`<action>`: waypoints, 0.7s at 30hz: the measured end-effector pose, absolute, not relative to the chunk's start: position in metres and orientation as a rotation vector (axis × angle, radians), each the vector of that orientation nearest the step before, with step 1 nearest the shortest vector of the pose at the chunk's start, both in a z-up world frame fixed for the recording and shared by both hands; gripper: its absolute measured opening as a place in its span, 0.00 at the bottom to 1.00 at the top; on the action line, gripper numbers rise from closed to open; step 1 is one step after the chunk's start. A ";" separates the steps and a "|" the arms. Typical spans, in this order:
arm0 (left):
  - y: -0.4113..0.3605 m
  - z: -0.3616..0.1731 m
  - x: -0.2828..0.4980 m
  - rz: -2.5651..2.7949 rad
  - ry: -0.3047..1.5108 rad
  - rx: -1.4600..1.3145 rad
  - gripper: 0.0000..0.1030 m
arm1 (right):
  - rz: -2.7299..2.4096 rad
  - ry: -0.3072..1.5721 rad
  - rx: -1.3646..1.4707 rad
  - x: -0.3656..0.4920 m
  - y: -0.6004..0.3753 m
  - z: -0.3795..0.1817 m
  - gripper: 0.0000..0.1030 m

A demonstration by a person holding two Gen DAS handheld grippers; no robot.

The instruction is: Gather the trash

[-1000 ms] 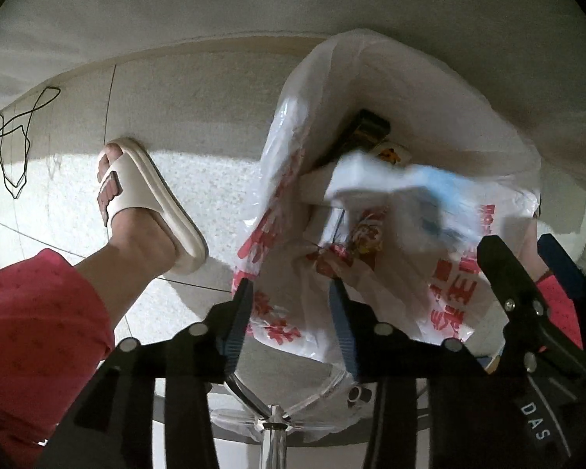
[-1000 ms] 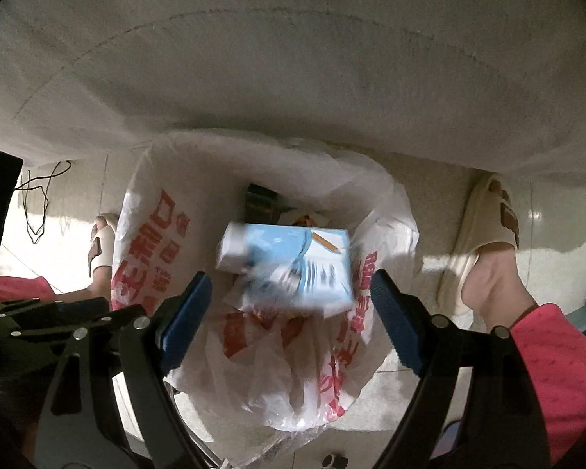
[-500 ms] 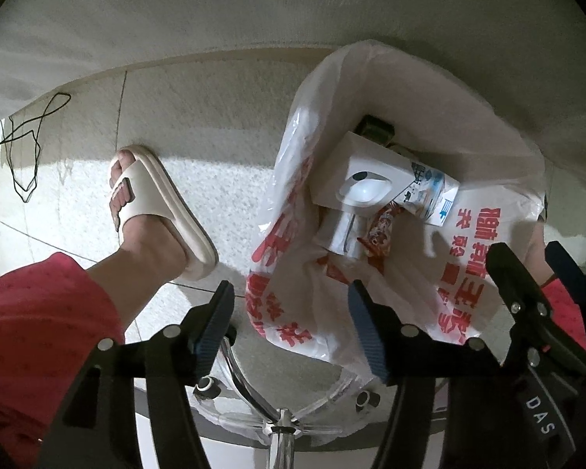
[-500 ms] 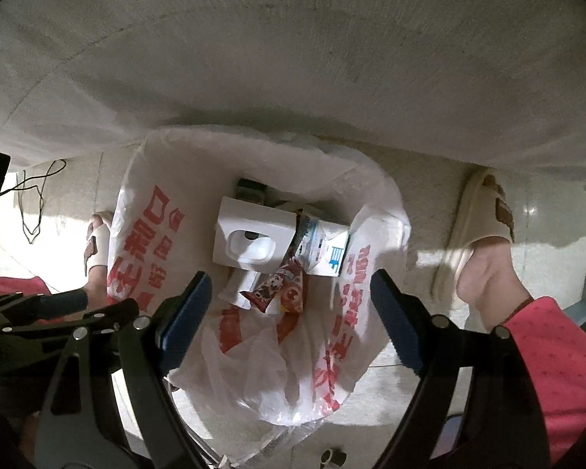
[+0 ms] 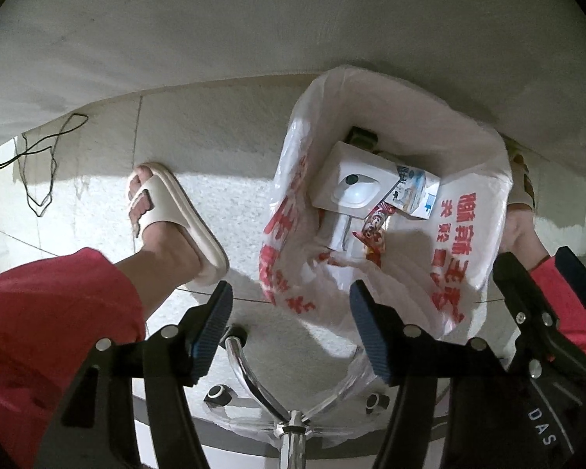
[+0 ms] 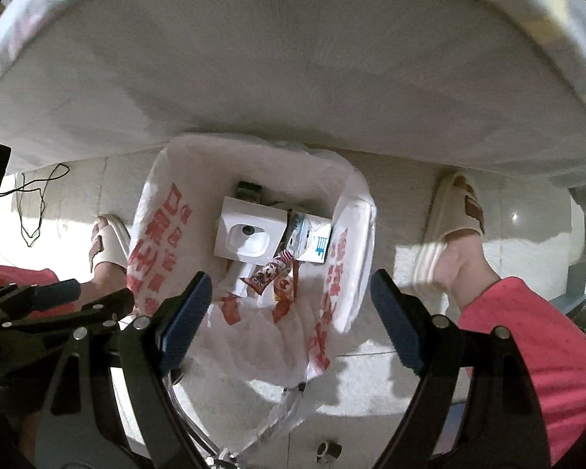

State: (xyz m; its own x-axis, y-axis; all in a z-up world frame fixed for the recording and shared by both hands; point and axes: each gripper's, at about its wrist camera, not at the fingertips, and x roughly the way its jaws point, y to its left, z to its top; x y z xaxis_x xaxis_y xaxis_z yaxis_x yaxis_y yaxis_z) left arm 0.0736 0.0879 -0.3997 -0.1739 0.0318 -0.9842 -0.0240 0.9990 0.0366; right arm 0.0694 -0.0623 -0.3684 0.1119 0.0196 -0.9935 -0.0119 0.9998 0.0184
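Both tools are empty over the trash bag (image 6: 250, 312), pointing down at the floor (image 5: 215, 144). Left tool (image 5: 289, 332): jaws have just been opening, now apart with nothing between the pads; the bag's near edge only shows through the gap. Right tool (image 6: 289, 312): jaws wide, nothing gripped. Collected trash sits inside the bag: white box (image 6: 250, 234), blue-and-white carton (image 6: 310, 236) touching it, red snack wrapper (image 6: 269, 273) lying across both. Step in hand looks like clearing away after a drop to fetch the next piece. To do it well: lift straight up clear of the bag rim before moving sideways, since thin plastic will snag on a pad and drag the mouth shut. Keep both jaws open on the way out. The bench (image 6: 293, 78) overhangs the bag's far side and the person's feet stand on either side of it, so exit toward the near side. Chair base (image 5: 289, 422) sits under the left tool; don't dip.
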 end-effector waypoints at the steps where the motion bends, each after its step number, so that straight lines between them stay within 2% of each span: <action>1: 0.088 -0.394 0.071 0.051 1.736 0.007 0.59 | 0.022 1.450 0.000 0.066 -0.062 -0.362 0.79; 10: 0.084 -0.337 0.048 0.028 1.633 0.042 0.59 | 0.001 1.379 0.030 0.037 -0.067 -0.307 0.79; 21: 0.071 -0.243 0.014 -0.003 1.420 0.073 0.63 | -0.068 1.174 -0.015 -0.011 -0.074 -0.210 0.79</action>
